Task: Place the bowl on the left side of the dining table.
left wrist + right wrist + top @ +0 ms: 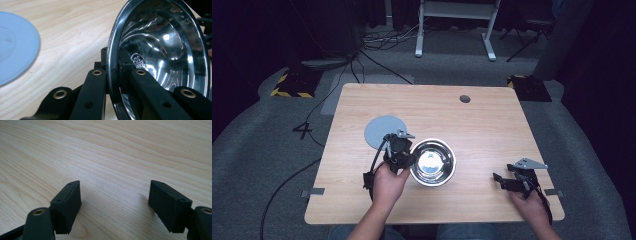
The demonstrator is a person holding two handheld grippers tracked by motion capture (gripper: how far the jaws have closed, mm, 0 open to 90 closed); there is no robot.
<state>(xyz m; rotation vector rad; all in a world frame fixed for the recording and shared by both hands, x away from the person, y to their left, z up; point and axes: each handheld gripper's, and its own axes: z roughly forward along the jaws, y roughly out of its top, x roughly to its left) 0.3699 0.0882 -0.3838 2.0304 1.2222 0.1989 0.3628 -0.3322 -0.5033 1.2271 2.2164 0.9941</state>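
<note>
Left tool (113, 82) clamped on the rim of the shiny round steel bowl (433, 162), tilted just beside the flat grey round mat (383, 131) on the wooden desk (492, 130): grasp done, placement judged pending. Right tool (115, 202), jaws apart, rests idle.

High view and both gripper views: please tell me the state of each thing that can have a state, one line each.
steel bowl: upright, empty, rim gripped on its left side
left tongs: shut on the bowl rim, one jaw inside, one outside
right tongs: open, nothing between them, over bare wood
grey disc: flat on the table, bare, apart from the bowl
</note>
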